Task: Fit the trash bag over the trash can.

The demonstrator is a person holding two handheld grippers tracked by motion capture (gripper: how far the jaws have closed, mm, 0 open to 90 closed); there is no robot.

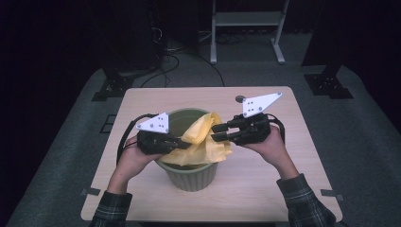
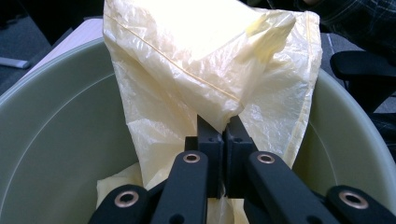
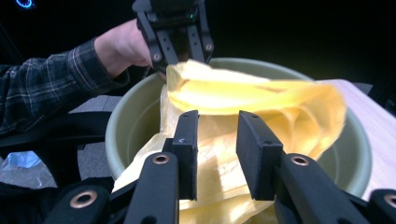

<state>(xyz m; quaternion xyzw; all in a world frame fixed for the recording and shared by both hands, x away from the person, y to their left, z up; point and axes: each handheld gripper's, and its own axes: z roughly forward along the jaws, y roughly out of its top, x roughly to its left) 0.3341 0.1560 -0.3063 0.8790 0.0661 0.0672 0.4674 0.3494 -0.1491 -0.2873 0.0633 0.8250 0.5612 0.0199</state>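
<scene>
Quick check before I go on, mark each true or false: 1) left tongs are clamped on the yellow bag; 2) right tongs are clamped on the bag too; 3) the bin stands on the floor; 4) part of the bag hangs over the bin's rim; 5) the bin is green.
1) True: the left tongs pinch a fold of the yellow bag.
2) False: the right tongs stand open, with a gap between their pads in front of the bag.
3) False: the bin stands on the table.
4) True: it drapes over the near rim.
5) True: pale green.
</scene>
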